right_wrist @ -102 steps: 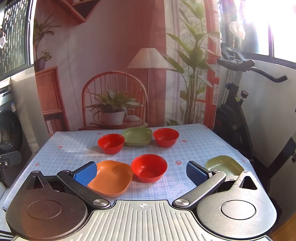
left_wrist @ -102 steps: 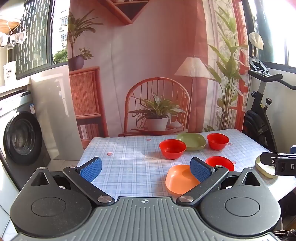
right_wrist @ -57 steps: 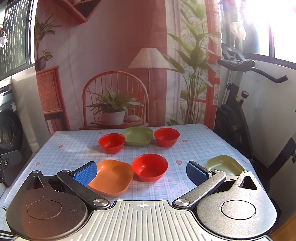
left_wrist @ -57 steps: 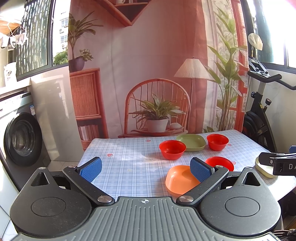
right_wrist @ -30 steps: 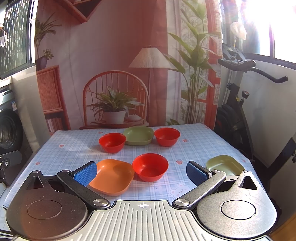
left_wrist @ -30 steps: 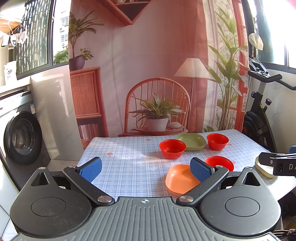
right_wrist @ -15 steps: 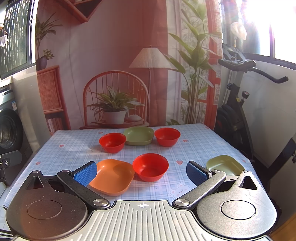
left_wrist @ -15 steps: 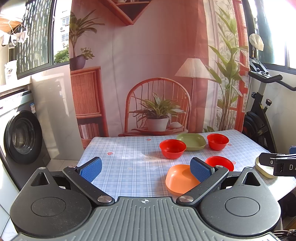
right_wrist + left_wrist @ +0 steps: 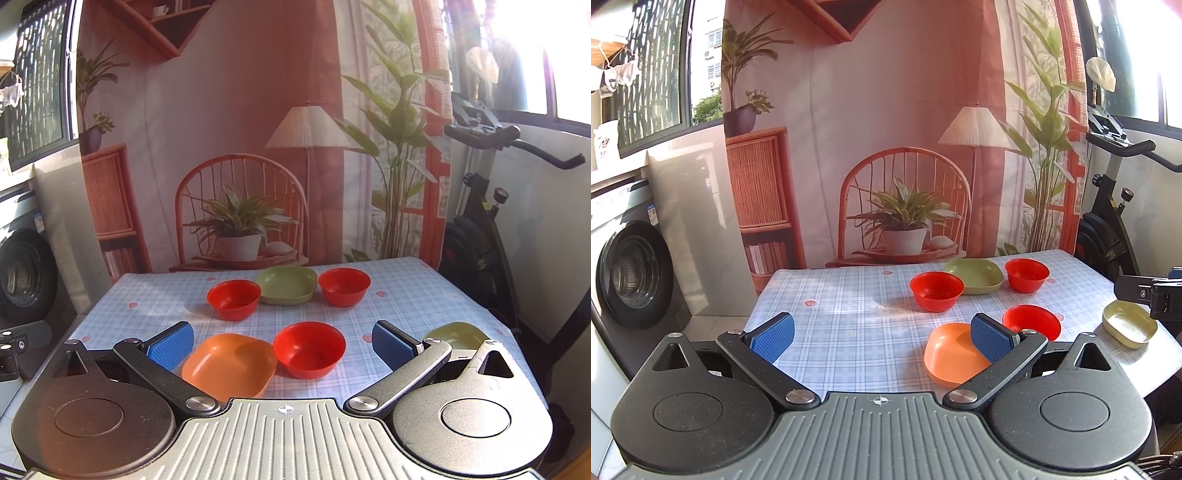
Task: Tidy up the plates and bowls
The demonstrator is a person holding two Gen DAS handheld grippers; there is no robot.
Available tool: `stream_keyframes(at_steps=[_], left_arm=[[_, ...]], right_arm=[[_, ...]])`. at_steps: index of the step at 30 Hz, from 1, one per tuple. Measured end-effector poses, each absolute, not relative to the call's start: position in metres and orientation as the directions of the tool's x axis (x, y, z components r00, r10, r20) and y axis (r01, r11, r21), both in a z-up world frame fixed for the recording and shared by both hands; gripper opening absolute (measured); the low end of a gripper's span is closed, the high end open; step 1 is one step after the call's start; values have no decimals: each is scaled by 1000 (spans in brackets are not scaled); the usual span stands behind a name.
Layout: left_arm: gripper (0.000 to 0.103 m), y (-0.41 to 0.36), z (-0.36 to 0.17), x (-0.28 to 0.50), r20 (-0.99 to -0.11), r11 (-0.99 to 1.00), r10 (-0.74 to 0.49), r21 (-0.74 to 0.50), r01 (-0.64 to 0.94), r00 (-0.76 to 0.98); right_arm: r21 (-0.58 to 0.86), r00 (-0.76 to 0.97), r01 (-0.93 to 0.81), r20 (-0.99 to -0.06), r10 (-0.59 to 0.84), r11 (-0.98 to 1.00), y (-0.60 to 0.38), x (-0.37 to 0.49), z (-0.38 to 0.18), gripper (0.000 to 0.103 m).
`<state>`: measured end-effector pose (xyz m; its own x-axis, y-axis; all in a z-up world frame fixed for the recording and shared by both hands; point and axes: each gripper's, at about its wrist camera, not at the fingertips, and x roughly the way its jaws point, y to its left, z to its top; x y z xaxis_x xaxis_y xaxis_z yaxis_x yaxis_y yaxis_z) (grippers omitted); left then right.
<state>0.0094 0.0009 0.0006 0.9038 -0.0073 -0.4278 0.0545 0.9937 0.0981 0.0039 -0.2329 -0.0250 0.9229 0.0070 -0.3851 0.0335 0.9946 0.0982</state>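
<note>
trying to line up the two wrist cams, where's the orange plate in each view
Left wrist view: the orange plate sits lower right of centre, partly hidden behind the left gripper's right pad.
Right wrist view: the orange plate sits lower left of centre, just right of the right gripper's left pad.
Shared landmark: the nearest red bowl lies directly to the plate's right in both views.

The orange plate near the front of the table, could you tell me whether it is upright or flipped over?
Upright. The orange plate shows its hollow inside facing up, resting on the checked tablecloth.
</note>
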Motion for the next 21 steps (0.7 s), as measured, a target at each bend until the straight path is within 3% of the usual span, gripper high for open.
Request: stream_keyframes(at_steps=[8,11,19,21], left_arm=[[102,14,13,53,-435,997,-43,36,65,899],[102,19,16,79,-439,997,-55,18,70,897],[101,14,-3,142,-491,995,-13,80,60,871],[97,15,-9,156,-507,995,-22,71,68,862]], right_arm=[[178,966,-42,-244,85,983,-254,48,-3,103],[157,983,-25,-178,54,987,-259,67,-6,103],[187,957,16,-287,39,982,-276,141,-37,103],[204,943,20,-328,49,979,-278,158,-48,103]])
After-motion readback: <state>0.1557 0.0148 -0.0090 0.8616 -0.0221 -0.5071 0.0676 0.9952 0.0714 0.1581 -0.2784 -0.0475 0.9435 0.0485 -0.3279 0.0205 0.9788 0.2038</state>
